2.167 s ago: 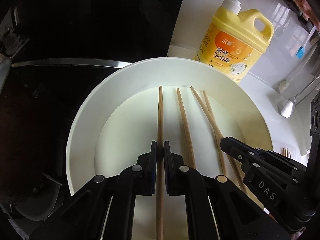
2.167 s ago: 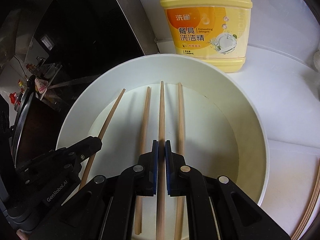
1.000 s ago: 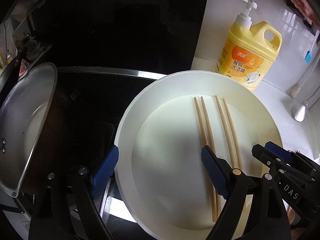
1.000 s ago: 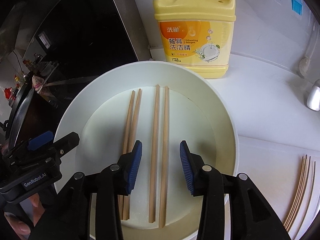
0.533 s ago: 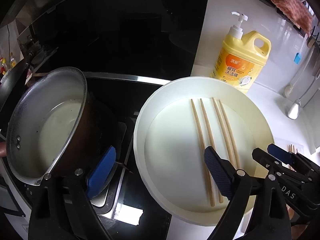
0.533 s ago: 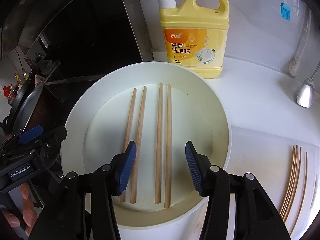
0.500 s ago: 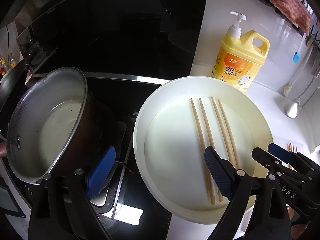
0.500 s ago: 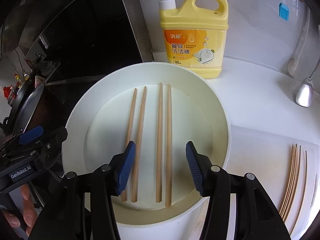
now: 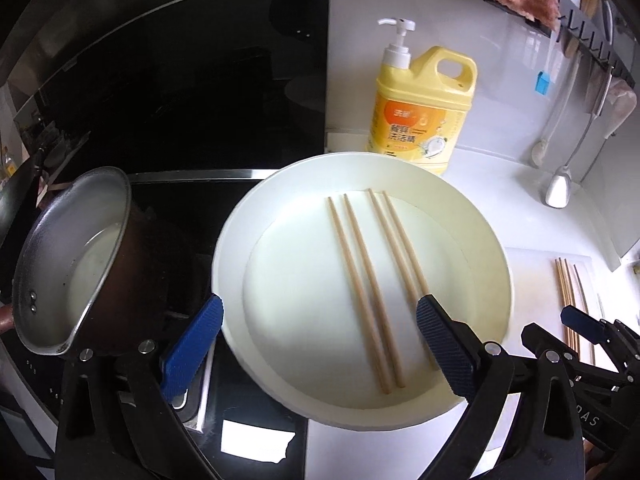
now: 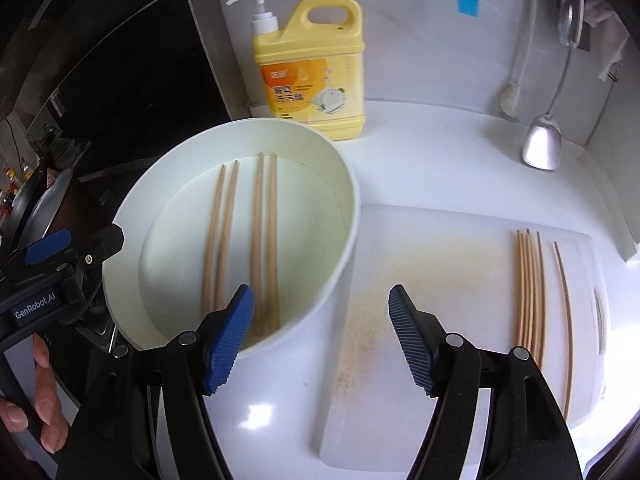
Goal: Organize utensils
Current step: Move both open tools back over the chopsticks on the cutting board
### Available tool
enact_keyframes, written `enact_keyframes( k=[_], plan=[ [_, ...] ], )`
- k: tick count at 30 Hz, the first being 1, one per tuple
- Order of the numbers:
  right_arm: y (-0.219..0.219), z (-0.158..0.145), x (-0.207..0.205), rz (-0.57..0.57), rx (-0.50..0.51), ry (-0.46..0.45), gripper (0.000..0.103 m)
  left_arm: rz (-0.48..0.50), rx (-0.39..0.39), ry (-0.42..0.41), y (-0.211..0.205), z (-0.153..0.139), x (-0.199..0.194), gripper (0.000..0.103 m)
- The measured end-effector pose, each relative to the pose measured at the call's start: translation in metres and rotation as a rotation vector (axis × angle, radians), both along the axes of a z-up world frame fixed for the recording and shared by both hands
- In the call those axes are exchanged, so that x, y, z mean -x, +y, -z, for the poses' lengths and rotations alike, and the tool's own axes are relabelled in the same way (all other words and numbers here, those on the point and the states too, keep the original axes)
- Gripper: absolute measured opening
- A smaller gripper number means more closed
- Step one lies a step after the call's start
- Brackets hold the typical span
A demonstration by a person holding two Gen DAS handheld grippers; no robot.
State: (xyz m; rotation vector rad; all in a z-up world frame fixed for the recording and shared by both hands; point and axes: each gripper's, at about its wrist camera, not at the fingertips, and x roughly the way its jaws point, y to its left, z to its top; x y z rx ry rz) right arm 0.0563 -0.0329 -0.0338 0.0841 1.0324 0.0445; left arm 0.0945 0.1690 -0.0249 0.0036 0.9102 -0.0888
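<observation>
Four wooden chopsticks (image 9: pixel 370 280) lie flat on the floor of the white basin (image 9: pixel 236 248), sorted into two neat pairs side by side, all running from the basin's near wall toward its far wall. The pairs sit toward the right half of the basin floor, the left half bare.

The left gripper (image 9: pixel 320 344) hangs over the basin's near-left rim, its jaws having just been opening and now spread very wide, nothing gripped; its right blue pad (image 9: pixel 444 352) is over the near ends of the right-hand pair, the left pad out past the rim above the dark stovetop (image 9: pixel 248 420).

The right gripper (image 10: pixel 320 336) is off to the basin's right, above the near-left part of the white cutting board (image 10: pixel 460 280). Its jaws have just been opening too and stand well apart, empty, one pad over the basin's near-right rim, the other over the board.

A loose bundle of chopsticks (image 10: pixel 530 292) waits along the board's right edge, one stick lying a little apart from the rest.

Behind the basin, against the back wall, stands the yellow dish soap bottle (image 9: pixel 424 108). On the stovetop's left side sits a metal saucepan (image 9: pixel 68 256). A person's fingers (image 10: pixel 44 396) grip the left gripper's handle.
</observation>
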Motion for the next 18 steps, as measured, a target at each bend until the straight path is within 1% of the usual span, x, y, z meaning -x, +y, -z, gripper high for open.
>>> enact_keyframes(
  k=[5,10,12,15,18],
  plan=[
    [-0.052,-0.003,0.022,0.095,0.001,-0.004,0.067,0.068,0.006,-0.010,-0.041,-0.003,0.004,0.096],
    [-0.116,-0.004,0.047,0.185,0.001,-0.024,0.067,0.113,0.013,-0.034,-0.088,-0.010,0.018,0.096],
    [-0.143,0.001,0.062,0.210,-0.001,-0.034,0.067,0.121,0.004,-0.051,-0.109,-0.012,0.026,0.096],
    [-0.183,0.013,0.081,0.219,0.007,-0.052,0.067,0.116,-0.015,-0.062,-0.142,-0.013,0.039,0.096],
    [-0.220,0.024,0.095,0.214,-0.002,-0.058,0.067,0.094,-0.009,-0.033,-0.170,-0.011,0.052,0.096]
  ],
)
